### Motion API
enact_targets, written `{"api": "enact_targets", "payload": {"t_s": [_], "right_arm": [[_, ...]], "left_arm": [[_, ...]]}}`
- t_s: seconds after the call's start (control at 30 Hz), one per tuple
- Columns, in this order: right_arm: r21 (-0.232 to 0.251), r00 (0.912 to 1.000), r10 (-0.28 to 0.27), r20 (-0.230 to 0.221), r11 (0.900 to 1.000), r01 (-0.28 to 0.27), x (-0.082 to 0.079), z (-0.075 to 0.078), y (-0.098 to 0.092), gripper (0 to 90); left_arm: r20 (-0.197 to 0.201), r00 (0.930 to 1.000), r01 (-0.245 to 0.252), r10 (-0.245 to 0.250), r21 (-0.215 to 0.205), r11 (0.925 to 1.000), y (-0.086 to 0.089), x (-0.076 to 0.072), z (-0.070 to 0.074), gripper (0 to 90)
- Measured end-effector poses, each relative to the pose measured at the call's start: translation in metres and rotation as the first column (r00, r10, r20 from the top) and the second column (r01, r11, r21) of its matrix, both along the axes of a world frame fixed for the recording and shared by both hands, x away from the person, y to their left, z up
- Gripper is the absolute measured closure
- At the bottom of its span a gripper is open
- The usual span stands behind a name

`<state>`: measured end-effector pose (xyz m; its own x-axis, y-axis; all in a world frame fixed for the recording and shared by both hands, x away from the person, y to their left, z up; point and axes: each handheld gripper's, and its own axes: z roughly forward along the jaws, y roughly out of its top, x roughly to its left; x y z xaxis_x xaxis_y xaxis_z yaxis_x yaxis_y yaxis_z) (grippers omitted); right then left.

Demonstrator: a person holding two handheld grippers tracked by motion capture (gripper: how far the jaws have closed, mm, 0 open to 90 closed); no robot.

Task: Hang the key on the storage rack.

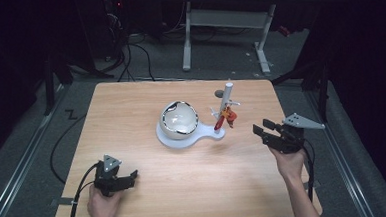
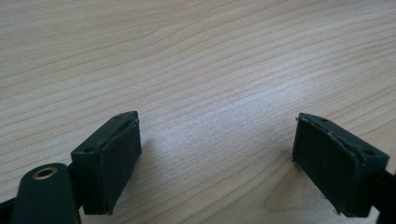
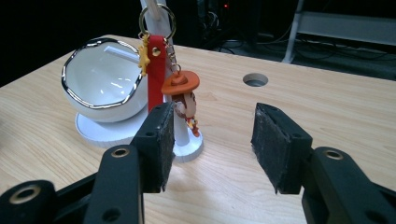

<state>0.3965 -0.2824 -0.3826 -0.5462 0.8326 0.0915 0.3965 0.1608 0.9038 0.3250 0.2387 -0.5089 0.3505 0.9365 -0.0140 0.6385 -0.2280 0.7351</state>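
1. Nearest the person, the left gripper (image 1: pixel 130 179) rests low on the wooden table (image 1: pixel 131 111) at its near left corner, held in the left hand (image 1: pixel 103 206). Its jaws stand released, wide apart, with bare wood grain between them and nothing held.
2. Farther up on the right side, the right gripper (image 1: pixel 263 128) is held in the right hand (image 1: pixel 290 163) above the table's right edge, its jaws pointing toward the middle. They are released too, with a clear gap and nothing between the pads.
3. Just beyond the right gripper, near but apart from it, hangs the keychain (image 3: pixel 163 79): a red strap, a small yellow charm and a figure in an orange hat, all hooked by a ring on the white post (image 1: pixel 226 100).
4. That post rises from a white stand (image 1: pixel 182 139) near the table's centre.
5. On the stand's round end, left of the post, sits a white bowl (image 1: pixel 179 120) with a shiny rim, tilted so its opening faces forward.
6. Behind the post, a round hole (image 3: pixel 255 80) is cut in the tabletop.
7. Beyond the table stands a pale desk frame (image 1: pixel 226 21) on dark floor.
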Motion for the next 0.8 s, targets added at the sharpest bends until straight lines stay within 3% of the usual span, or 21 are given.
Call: {"api": "enact_targets", "payload": {"t_s": [0.23, 0.8], "right_arm": [[0.014, 0.9997, -0.019, 0.012, 1.0, 0.018, -0.015, -0.003, -0.012, 49.4], [0.052, 0.9983, -0.058, 0.003, 0.997, 0.058, -0.032, -0.021, -0.029, 49.1]], "left_arm": [[0.0, 1.0, 0.0, 0.0, 0.0, 1.0, 0.0, 0.0, 0.0, 16.0], [0.0, 1.0, 0.0, 0.0, 0.0, 1.0, 0.0, 0.0, 0.0, 16.0]]}}
